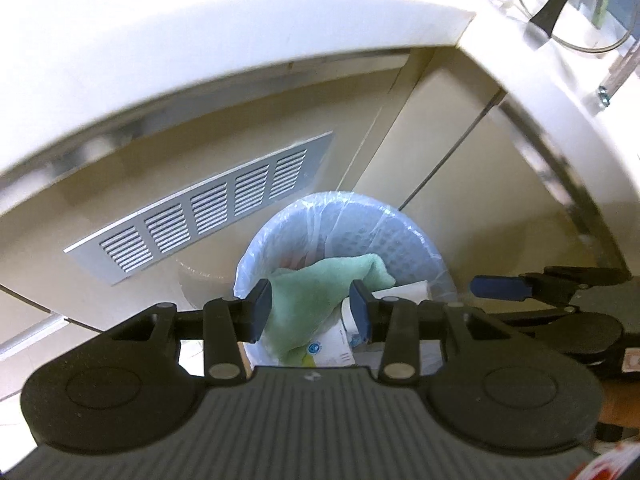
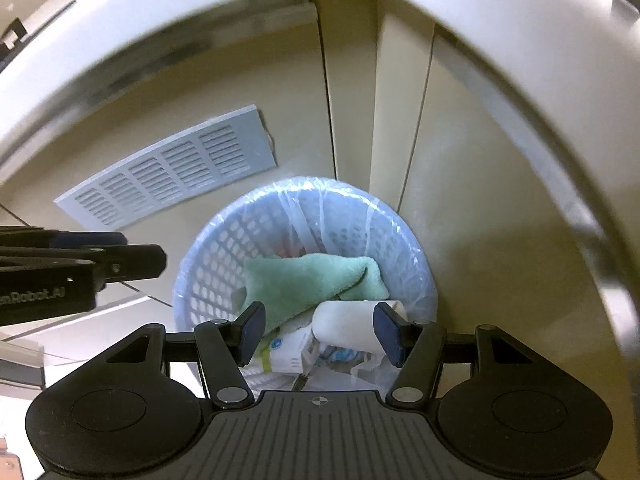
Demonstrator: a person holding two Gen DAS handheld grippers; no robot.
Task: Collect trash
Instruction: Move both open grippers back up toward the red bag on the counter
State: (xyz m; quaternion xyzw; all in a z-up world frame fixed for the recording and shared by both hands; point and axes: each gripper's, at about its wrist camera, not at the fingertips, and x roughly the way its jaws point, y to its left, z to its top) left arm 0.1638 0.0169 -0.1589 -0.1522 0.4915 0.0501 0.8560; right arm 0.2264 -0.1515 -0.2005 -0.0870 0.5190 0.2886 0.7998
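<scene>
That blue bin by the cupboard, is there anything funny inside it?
Yes. A green cloth lies in the lined blue basket on top of paper packaging. It looks like a usable towel, not rubbish. Nothing has spilled.

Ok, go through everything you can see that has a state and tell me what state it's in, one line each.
Waste basket: upright, lined with a clear bag, partly filled.
Green cloth: crumpled inside the basket, on top.
White paper trash: lying in the basket beside the cloth.
Left hand-held gripper: open, holding nothing.
Right hand-held gripper: open, holding nothing.
Pot lid: resting on the counter.
</scene>
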